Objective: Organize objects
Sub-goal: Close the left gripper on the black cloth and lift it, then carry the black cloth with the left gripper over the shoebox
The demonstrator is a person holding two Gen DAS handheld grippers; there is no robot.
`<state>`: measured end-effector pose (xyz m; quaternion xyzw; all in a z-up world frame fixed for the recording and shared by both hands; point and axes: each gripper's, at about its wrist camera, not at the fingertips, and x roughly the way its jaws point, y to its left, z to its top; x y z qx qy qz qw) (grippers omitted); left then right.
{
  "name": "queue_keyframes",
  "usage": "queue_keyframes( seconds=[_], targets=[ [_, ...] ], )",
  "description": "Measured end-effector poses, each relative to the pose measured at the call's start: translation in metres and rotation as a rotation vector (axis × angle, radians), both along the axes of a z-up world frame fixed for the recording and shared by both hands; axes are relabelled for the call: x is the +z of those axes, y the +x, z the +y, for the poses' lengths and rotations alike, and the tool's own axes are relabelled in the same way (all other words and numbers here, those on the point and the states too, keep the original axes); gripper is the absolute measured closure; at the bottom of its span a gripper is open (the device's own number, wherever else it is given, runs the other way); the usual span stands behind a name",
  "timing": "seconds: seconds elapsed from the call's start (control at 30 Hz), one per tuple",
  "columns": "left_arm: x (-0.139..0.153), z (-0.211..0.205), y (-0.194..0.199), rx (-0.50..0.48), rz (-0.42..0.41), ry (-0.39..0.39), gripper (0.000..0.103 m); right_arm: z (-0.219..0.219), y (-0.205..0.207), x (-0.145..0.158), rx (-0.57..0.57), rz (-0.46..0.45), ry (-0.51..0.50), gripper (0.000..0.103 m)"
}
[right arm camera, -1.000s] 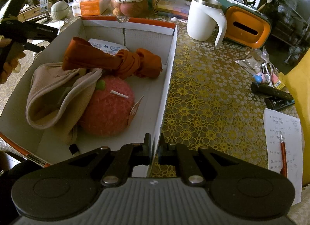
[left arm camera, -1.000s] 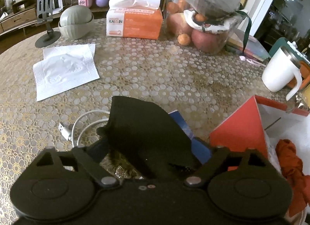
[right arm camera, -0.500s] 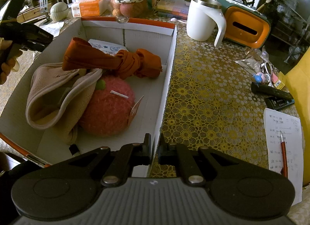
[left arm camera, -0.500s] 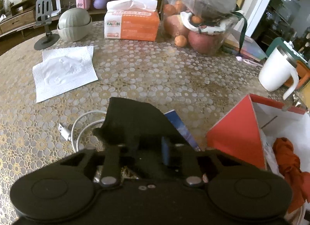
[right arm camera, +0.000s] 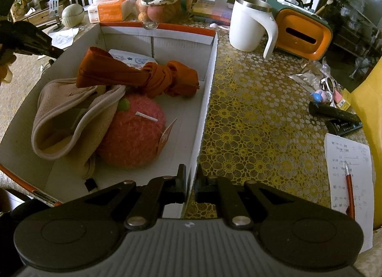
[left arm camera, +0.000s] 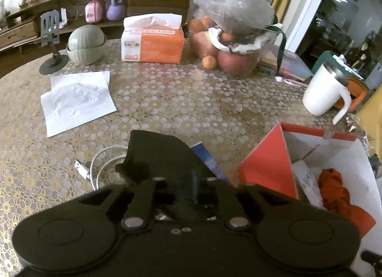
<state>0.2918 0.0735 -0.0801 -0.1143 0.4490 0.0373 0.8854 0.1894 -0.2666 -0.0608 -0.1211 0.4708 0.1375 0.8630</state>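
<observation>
The left gripper (left arm camera: pixel 191 181) is clamped on a black cloth (left arm camera: pixel 162 157), which rises from its jaws over the table (left arm camera: pixel 191 100) and hides part of a white cable (left arm camera: pixel 100 164) and a blue booklet (left arm camera: pixel 207 157) lying beneath it; just to its right stands the open box (left arm camera: pixel 343 148), its orange flap (left arm camera: pixel 267 164) raised between cloth and box interior; inside lie a knotted orange cloth (right arm camera: pixel 143 74), a beige towel (right arm camera: pixel 64 114) and a pink plush ball (right arm camera: pixel 133 138), filling the near and left part; the right gripper (right arm camera: pixel 189 181) is closed on the box's right wall (right arm camera: pixel 205 114) near its front corner; toward the table's far edge sit a tissue box (left arm camera: pixel 152 43), a bag of fruit (left arm camera: pixel 234 38) and a green bowl (left arm camera: pixel 86 45); a white mug (right arm camera: pixel 250 26) stands beyond the box's far right corner; paper napkins (left arm camera: pixel 76 100) lie left of the cloth.
</observation>
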Motion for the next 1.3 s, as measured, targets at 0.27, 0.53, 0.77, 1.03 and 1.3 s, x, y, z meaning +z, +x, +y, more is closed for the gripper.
queue_keyframes(
  seconds=[0.27, 0.53, 0.77, 1.03, 1.3],
  targets=[
    [-0.009, -0.013, 0.017, 0.014, 0.052, 0.03, 0.061, -0.001, 0.001, 0.0, 0.0, -0.001, 0.002, 0.097],
    [-0.022, -0.017, 0.027, 0.052, 0.079, 0.056, 0.04, -0.001, 0.002, -0.001, 0.001, -0.001, 0.012, 0.097],
    [-0.034, -0.015, 0.032, 0.08, 0.106, 0.039, 0.031, -0.002, 0.001, -0.002, -0.002, 0.001, 0.016, 0.097],
    [-0.03, -0.013, 0.029, 0.073, 0.079, 0.001, 0.062, -0.002, 0.002, -0.003, -0.005, 0.003, 0.017, 0.097],
    [-0.022, -0.005, 0.021, 0.077, 0.057, -0.002, 0.096, -0.003, 0.003, -0.007, -0.015, 0.014, 0.021, 0.097]
  ],
)
